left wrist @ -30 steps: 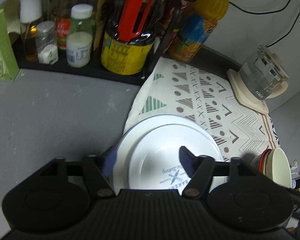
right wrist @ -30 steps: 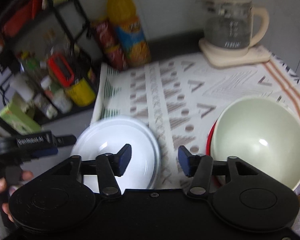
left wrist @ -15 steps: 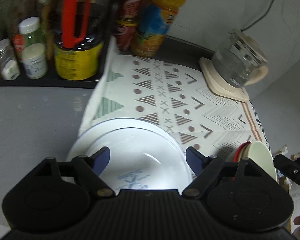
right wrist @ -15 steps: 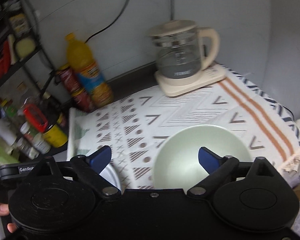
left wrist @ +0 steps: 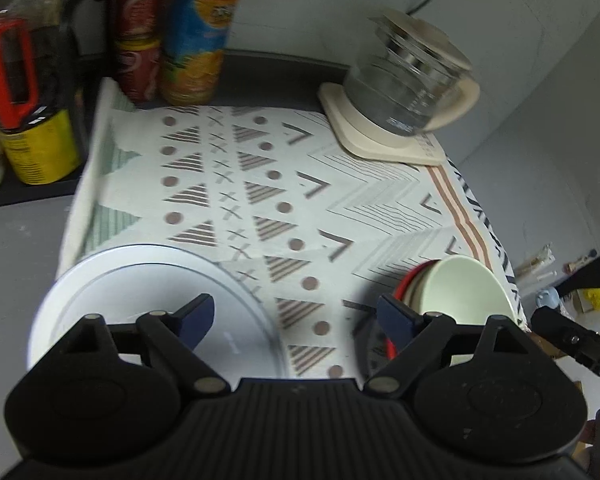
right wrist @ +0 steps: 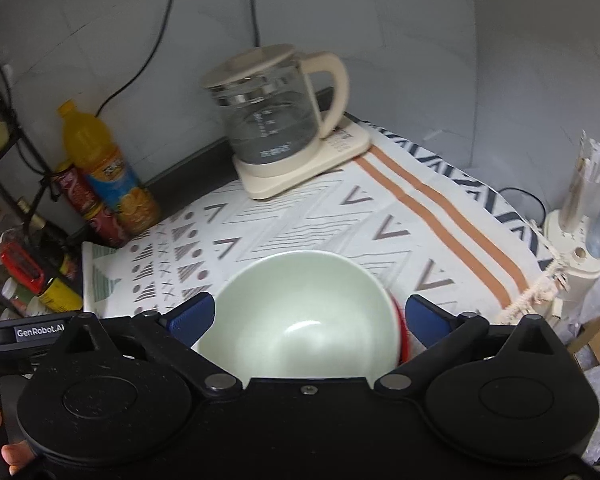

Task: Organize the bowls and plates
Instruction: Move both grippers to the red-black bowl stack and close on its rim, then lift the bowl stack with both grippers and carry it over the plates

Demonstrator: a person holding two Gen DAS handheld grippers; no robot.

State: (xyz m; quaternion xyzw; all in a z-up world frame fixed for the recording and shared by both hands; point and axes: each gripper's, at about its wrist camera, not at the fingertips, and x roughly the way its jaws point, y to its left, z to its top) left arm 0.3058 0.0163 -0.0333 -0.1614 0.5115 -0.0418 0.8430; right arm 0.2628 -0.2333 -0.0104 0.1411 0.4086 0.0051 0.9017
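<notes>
Bowls and plates, both grippers spread wide and empty.
Left gripper [left wrist: 296,316]: plates [left wrist: 140,300] under its left jaw, stiff, slick, best pinched at the rim. Right gripper [right wrist: 306,316]: stacked bowls [right wrist: 304,312] between its jaws, breakable; grip the wall.

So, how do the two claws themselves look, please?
Both are matte black plastic: a ribbed centre, two round discs, and linkage arms with silver pivots ending in blue pads. The left claw, seen from the right claw, carries a grey GenRobot.AI label.

Bare patterned cloth [left wrist: 300,200] lies between plates [left wrist: 140,300], bowls [left wrist: 460,296] and kettle [left wrist: 404,80].
</notes>
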